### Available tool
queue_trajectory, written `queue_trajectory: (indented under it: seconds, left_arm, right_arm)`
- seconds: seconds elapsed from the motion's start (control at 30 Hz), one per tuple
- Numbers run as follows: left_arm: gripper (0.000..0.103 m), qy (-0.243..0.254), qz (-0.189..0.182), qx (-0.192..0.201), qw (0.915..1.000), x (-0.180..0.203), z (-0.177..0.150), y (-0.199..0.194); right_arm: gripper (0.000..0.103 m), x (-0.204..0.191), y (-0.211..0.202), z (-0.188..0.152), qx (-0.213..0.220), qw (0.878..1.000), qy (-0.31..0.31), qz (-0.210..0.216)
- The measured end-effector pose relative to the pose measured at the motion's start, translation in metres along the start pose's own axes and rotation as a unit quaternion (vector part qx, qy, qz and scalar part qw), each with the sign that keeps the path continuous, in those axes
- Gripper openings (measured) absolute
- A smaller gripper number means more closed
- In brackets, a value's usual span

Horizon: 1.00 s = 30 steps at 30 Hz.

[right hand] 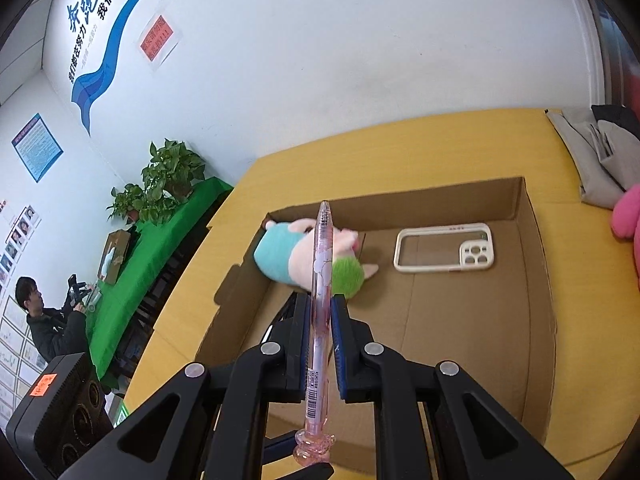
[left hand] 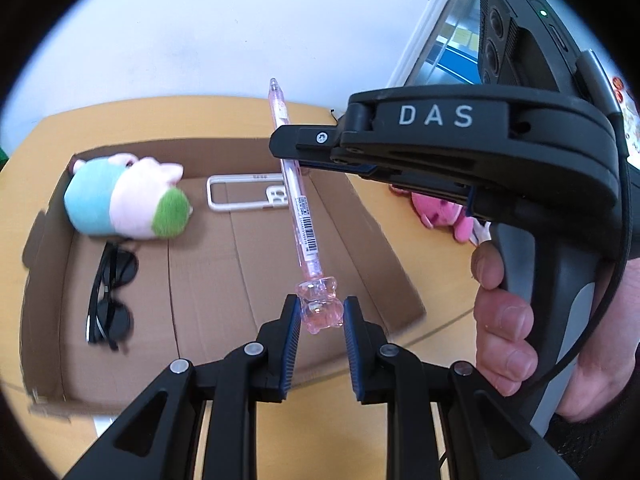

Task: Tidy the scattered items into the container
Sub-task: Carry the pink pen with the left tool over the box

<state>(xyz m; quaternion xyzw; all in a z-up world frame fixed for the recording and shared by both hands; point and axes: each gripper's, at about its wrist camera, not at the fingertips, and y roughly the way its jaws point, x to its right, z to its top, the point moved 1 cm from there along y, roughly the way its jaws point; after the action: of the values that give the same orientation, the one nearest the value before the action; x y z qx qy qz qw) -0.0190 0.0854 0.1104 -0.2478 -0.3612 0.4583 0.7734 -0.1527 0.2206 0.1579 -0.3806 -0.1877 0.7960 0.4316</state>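
A clear pink pen [left hand: 302, 212] [right hand: 322, 280] with a bear-shaped end hangs above the open cardboard box [left hand: 352, 204] [right hand: 536, 264]. My left gripper [left hand: 320, 314] is shut on the bear end, a pad against each side. My right gripper [left hand: 288, 148] [right hand: 320, 306] comes in from the right, shut on the pen's shaft higher up. A hand [left hand: 504, 320] holds its handle. Inside the box lie a pastel plush toy [left hand: 124, 200] [right hand: 288, 256], a white phone case [left hand: 248, 194] [right hand: 444, 248] and black sunglasses [left hand: 112, 296].
The box sits on a yellow table [right hand: 400, 148]. A bright pink plush [left hand: 436, 212] [right hand: 628, 216] lies on the table right of the box, with folded grey fabric [right hand: 592, 152] behind it. Far left, a green-covered table with plants [right hand: 160, 184] and a seated person [right hand: 44, 320].
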Motion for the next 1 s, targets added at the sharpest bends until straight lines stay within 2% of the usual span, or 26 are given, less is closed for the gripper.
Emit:
queue_trajectory:
  seconds: [0.17, 0.3, 0.77, 0.87, 1.0]
  left_arm:
    - [0.021, 0.000, 0.010, -0.003, 1.0000, -0.010, 0.027, 0.013]
    - [0.021, -0.013, -0.003, -0.019, 0.9997, -0.026, 0.038, 0.028]
    - [0.021, -0.045, -0.012, -0.082, 0.9955, -0.067, 0.022, 0.080]
    - [0.021, -0.043, 0.001, -0.095, 0.9945, -0.071, 0.019, 0.090]
    - [0.021, -0.060, 0.001, -0.116, 0.9915, -0.081, 0.018, 0.104]
  right_arm:
    - [0.011, 0.007, 0.020, 0.030, -0.009, 1.000, 0.002, -0.003]
    - [0.011, 0.012, 0.036, 0.038, -0.019, 1.000, 0.002, -0.009]
    - [0.011, 0.046, 0.111, 0.017, -0.075, 0.997, 0.033, -0.014]
    - [0.011, 0.051, 0.124, 0.013, -0.087, 0.996, 0.035, -0.015]
    - [0.011, 0.059, 0.141, 0.009, -0.101, 0.994, 0.041, -0.012]
